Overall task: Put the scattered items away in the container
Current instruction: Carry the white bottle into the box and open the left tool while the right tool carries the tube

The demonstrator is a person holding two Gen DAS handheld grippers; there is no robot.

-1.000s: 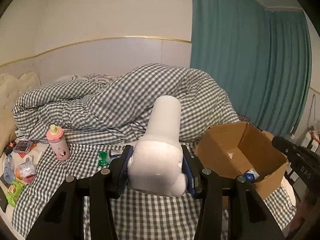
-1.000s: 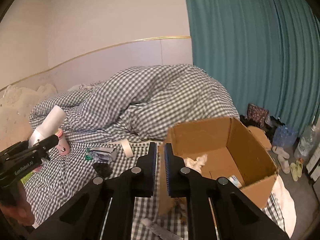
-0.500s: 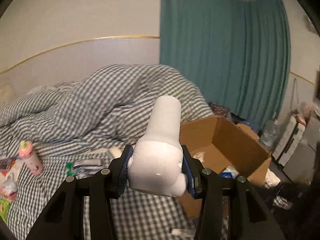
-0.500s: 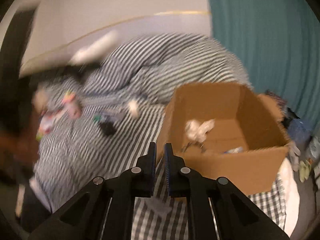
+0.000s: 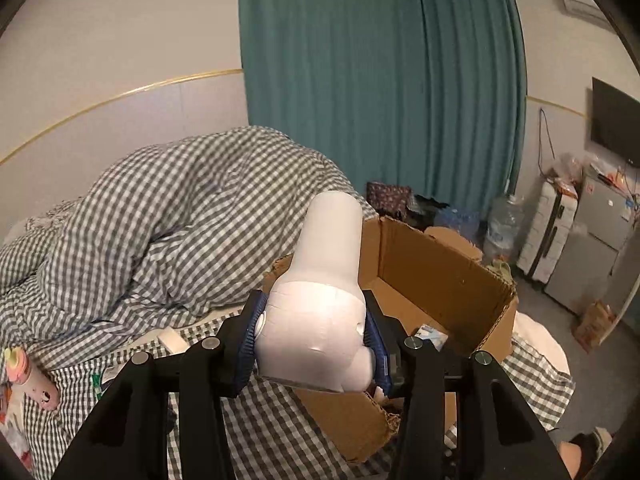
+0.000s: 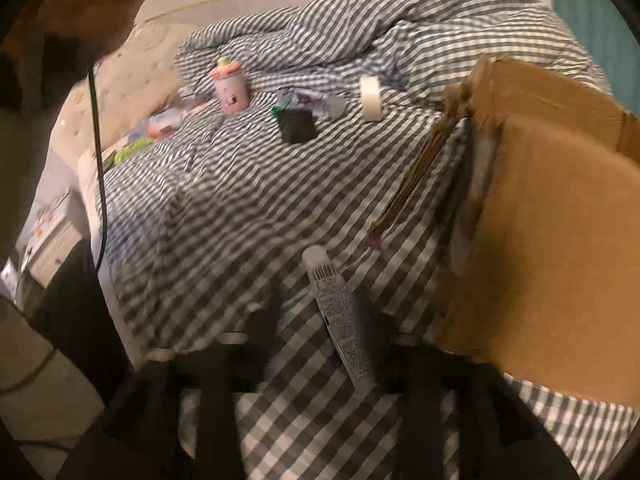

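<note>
My left gripper (image 5: pixel 314 346) is shut on a white hair-dryer-shaped object (image 5: pixel 320 300) and holds it over the near edge of the open cardboard box (image 5: pixel 444 276). In the right wrist view my right gripper (image 6: pixel 324 312) is blurred, its fingers spread wide, low over the checked bedsheet. A white printed tube (image 6: pixel 340 316) lies between its fingers. The box's outer wall (image 6: pixel 540 240) is just to the right. Farther back lie a tape roll (image 6: pixel 370 98), a black pouch (image 6: pixel 297 126) and a pink bottle (image 6: pixel 230 86).
A rumpled checked duvet (image 5: pixel 192 216) fills the back of the bed. A teal curtain (image 5: pixel 380 92) hangs behind the box. Snack packets (image 6: pixel 160 128) lie by the pillow. A suitcase (image 5: pixel 548 236), a water jug and a small fridge stand on the floor at right.
My left gripper swung right with the white object, from facing the bed to over the box. My right gripper opened, dropped low and turned left, now straddling the tube.
</note>
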